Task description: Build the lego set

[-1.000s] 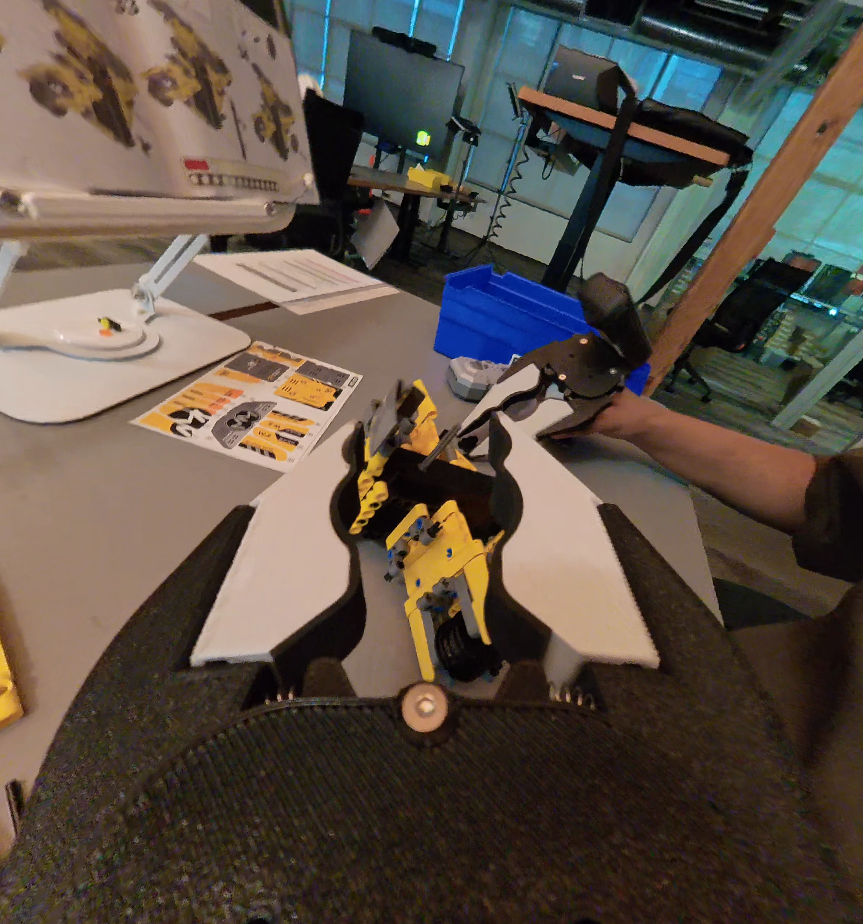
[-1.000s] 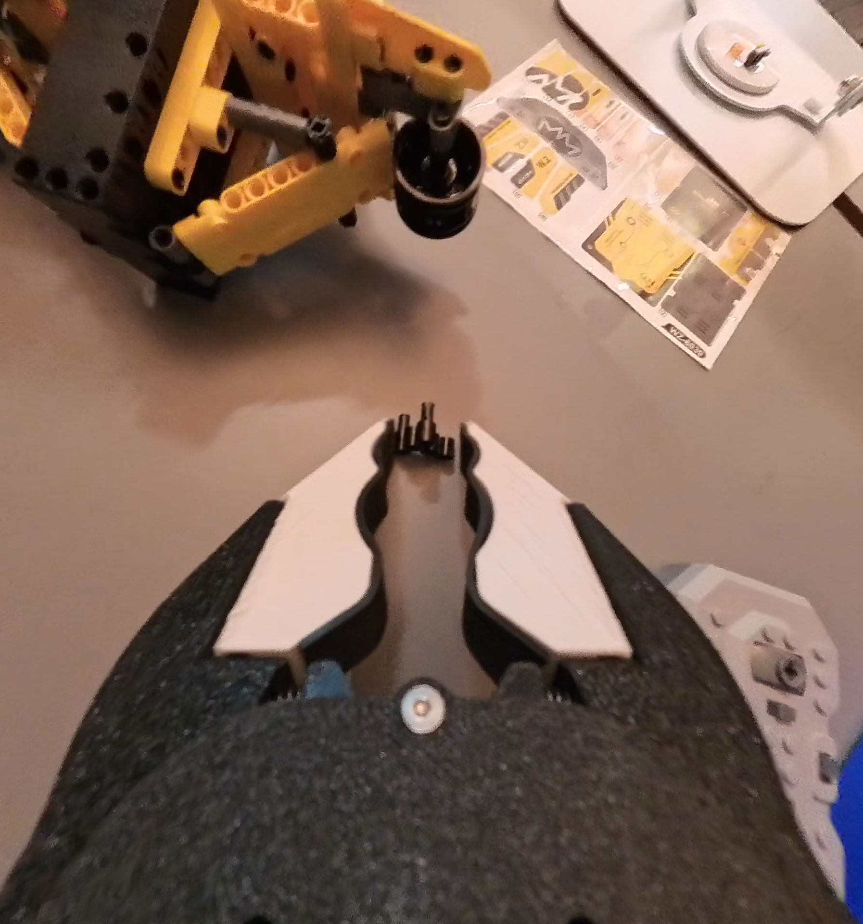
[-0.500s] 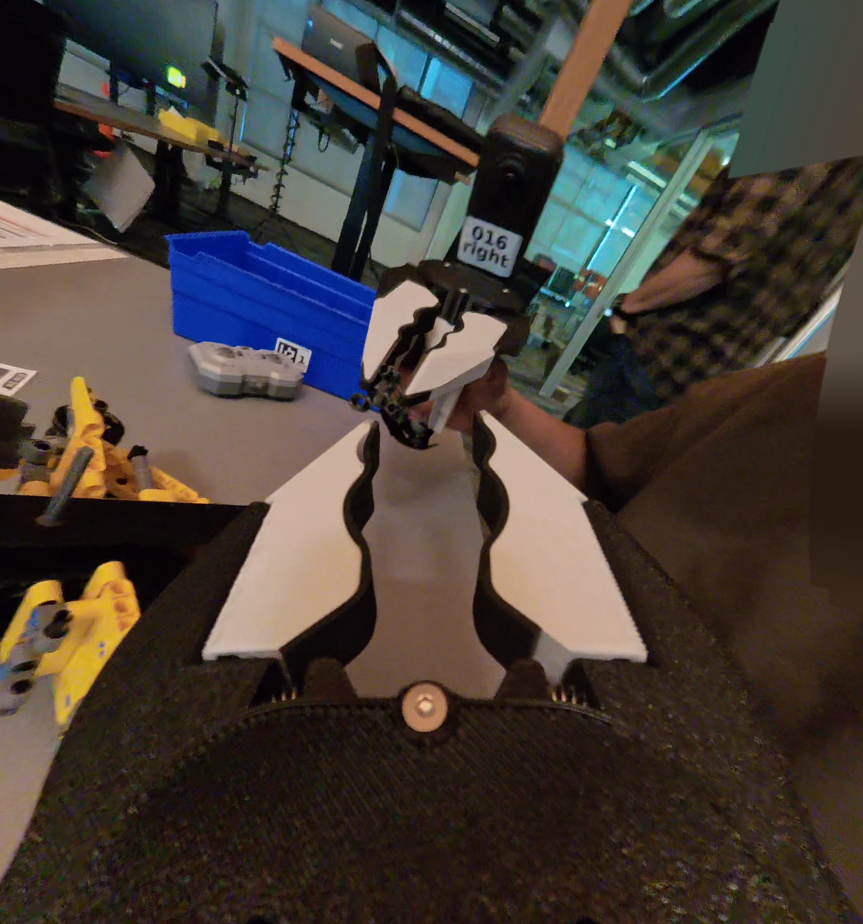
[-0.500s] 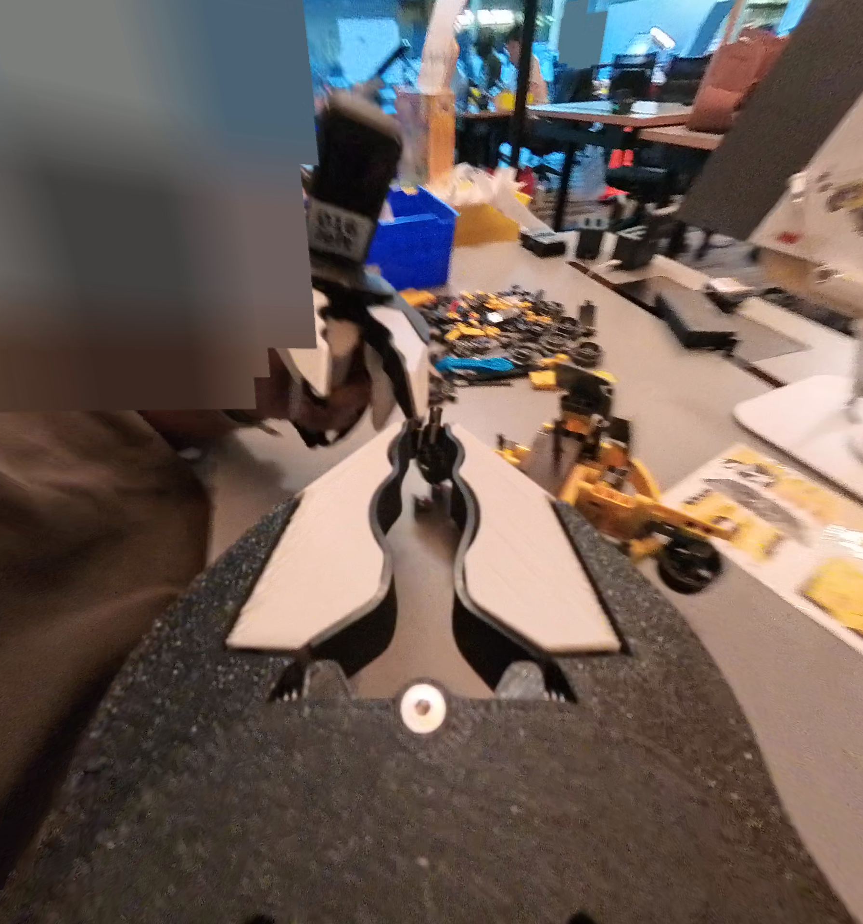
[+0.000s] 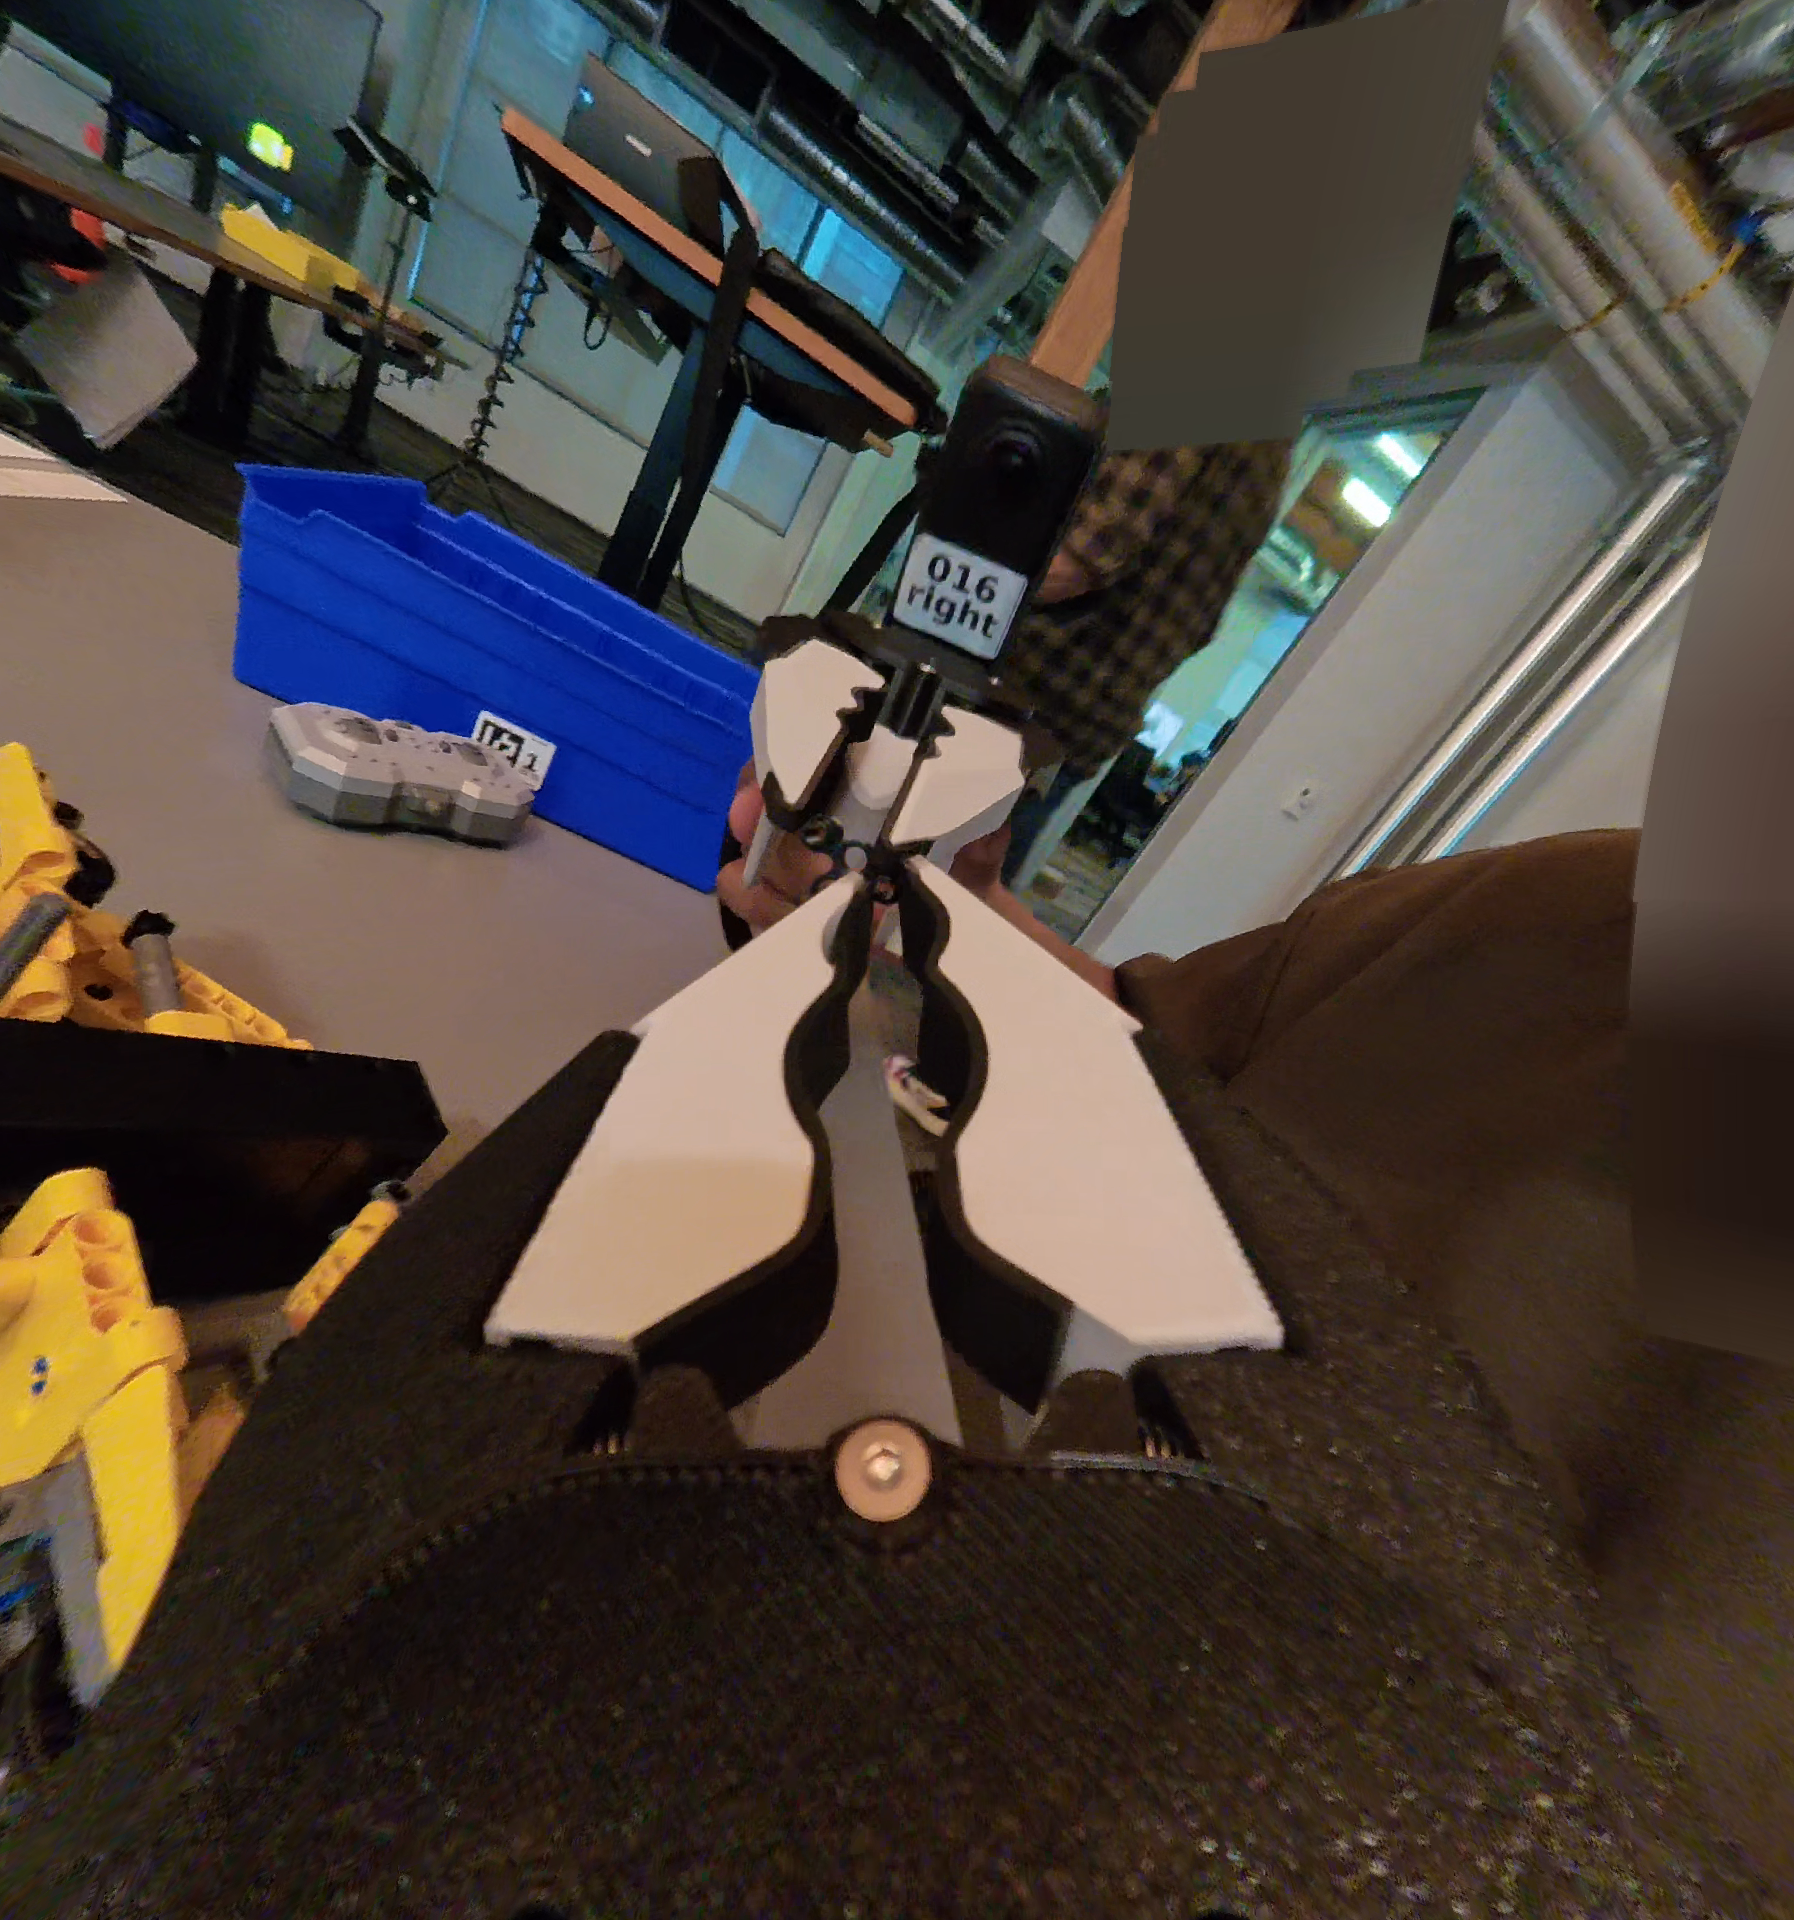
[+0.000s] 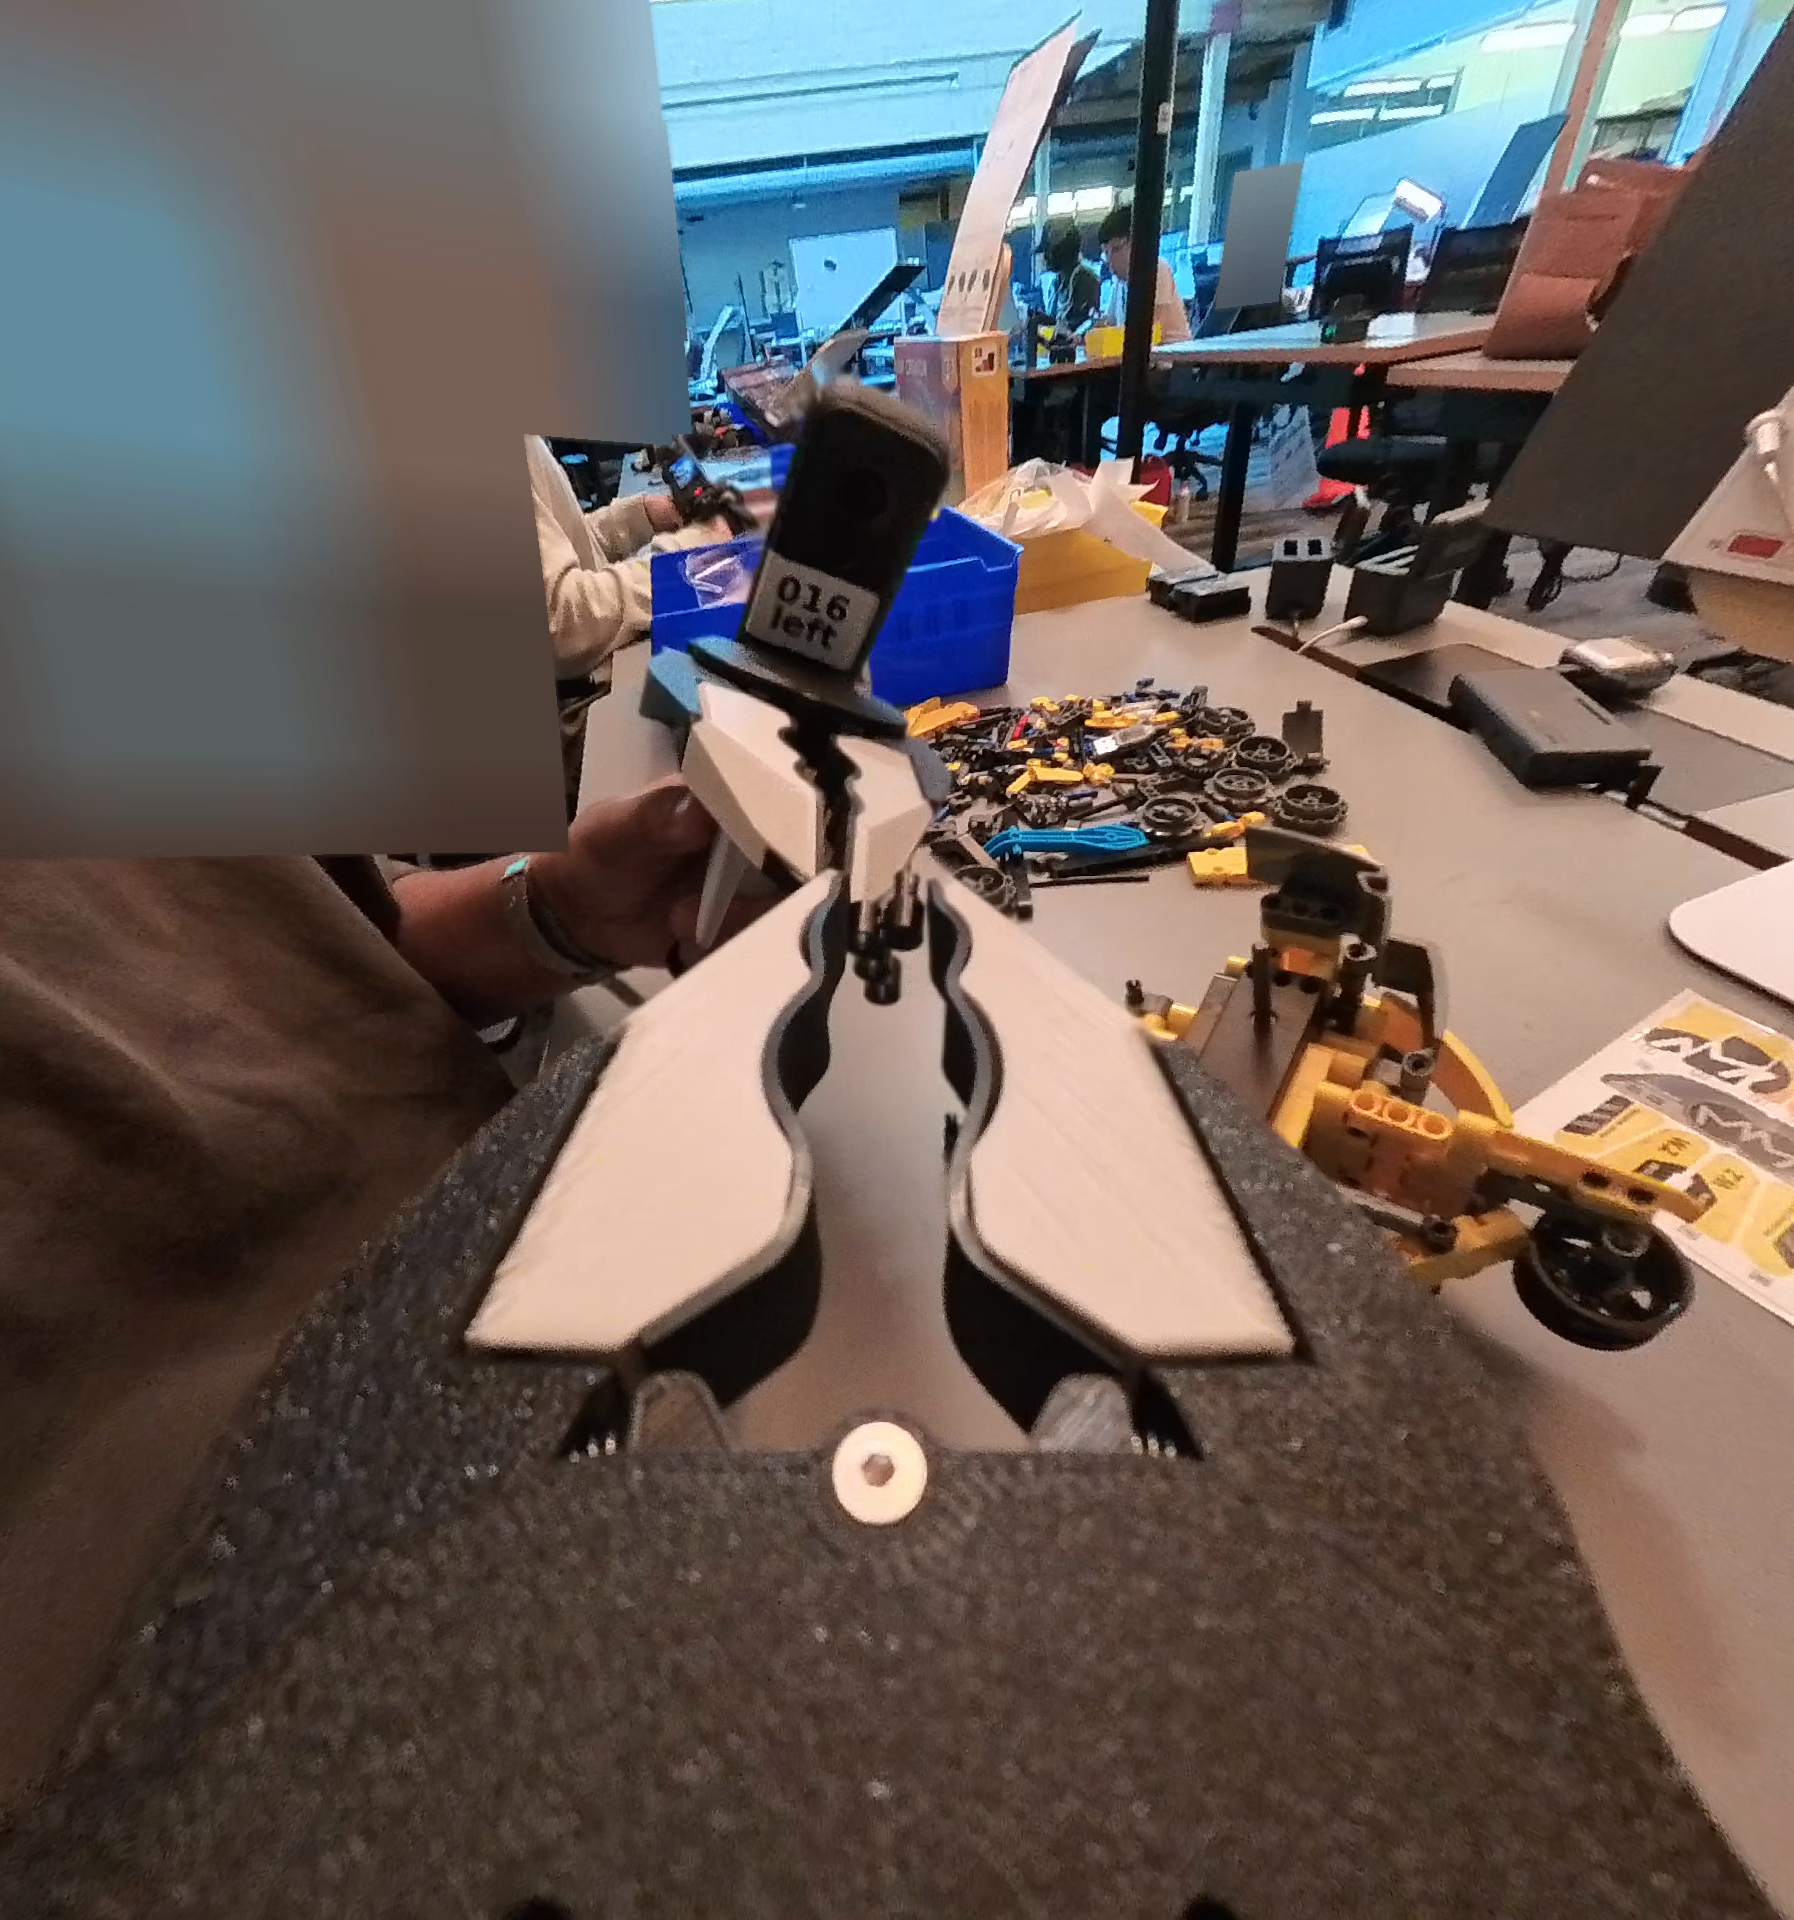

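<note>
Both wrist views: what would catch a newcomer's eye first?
The left gripper and right gripper meet tip to tip above the grey table, pinching a small black part between them. Beside them lies a half-built yellow model, with loose pieces heaped behind.

Small black part (image 6: 880, 940): too small for you to make out its shape; both tools' tips crowd it.
Left tool (image 5: 877, 894): you can't tell whether its tips grip the part.
Yellow model (image 5: 51, 1340): cut off by the left edge in your left wrist view.
Loose parts pile (image 6: 1111, 769): single pieces too small to tell.
Sticker sheet (image 6: 1724, 1143): runs off the right edge.
</note>
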Tool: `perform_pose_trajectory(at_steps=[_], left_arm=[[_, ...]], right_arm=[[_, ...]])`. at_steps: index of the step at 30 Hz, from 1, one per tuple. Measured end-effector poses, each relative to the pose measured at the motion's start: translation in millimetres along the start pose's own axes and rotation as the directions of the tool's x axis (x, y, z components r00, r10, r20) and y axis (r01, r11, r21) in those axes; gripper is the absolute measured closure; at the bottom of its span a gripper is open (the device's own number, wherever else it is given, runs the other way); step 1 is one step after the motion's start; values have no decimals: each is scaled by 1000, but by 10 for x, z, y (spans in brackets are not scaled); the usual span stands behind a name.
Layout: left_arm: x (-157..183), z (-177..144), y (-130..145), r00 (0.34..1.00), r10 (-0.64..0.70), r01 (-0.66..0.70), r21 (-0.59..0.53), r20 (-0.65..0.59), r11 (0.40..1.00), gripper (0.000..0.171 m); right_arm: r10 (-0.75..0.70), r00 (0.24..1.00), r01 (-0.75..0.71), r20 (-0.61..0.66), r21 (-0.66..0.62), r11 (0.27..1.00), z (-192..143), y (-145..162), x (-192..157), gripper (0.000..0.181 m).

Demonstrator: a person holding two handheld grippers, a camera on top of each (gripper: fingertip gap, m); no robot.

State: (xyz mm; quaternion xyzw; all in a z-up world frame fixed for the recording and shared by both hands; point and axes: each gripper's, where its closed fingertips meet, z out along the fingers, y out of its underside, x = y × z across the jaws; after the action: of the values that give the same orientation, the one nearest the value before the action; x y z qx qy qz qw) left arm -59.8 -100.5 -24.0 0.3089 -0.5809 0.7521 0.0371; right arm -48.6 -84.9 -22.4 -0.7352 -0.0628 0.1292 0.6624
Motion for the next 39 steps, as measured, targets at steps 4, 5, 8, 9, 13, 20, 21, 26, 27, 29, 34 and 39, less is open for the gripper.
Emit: perform_pose_trajectory(at_steps=[4, 5, 8, 9, 13, 20, 21, 26, 27, 29, 34, 39], left_arm=[[19, 28, -40, 992, -101, 107, 70, -80, 992, 171], [21, 33, -46, 989, -116, 124, 86, -96, 989, 171], [-11, 17, -73, 988, -120, 133, 137, -100, 982, 171], [-23, 11, -69, 988, -119, 132, 141, -95, 981, 171], [-31, -17, -116, 987, -127, 144, 184, -102, 972, 171], [11, 26, -92, 976, -159, 186, 183, -149, 965, 171], [20, 32, -86, 975, -161, 188, 181, -153, 965, 171], [22, 58, -56, 980, -147, 168, 165, -134, 972, 171], [17, 58, -56, 980, -149, 170, 163, -134, 972, 171], [8, 61, -53, 978, -156, 177, 161, -136, 971, 171], [10, 93, -38, 973, -175, 199, 157, -153, 967, 171], [24, 106, -52, 966, -188, 219, 168, -178, 961, 171]], right_arm=[[-12, 1000, 12, -17, 36, 999, -35, -44, 23, 164], [-16, 999, 17, -28, 43, 999, -50, -53, 42, 160], [11, 1000, -9, -21, 87, 996, -126, -127, 61, 139], [29, 1000, -27, -13, 107, 994, -156, -155, 64, 139], [-56, 997, 62, -60, 93, 994, -198, -114, 77, 139], [-287, 953, 287, -100, -15, 958, -114, -39, -23, 150], [-294, 951, 293, -97, -28, 956, -107, -27, -19, 150], [-355, 931, 350, -90, -67, 934, -105, -2, -23, 157], [-365, 926, 359, -99, -74, 930, -106, -2, -11, 156], [-385, 916, 377, -110, -84, 922, -107, -1, 4, 154], [-443, 891, 434, -103, -96, 896, -105, 13, -13, 157], [-476, 870, 469, -128, -85, 879, -122, -15, -14, 158]])
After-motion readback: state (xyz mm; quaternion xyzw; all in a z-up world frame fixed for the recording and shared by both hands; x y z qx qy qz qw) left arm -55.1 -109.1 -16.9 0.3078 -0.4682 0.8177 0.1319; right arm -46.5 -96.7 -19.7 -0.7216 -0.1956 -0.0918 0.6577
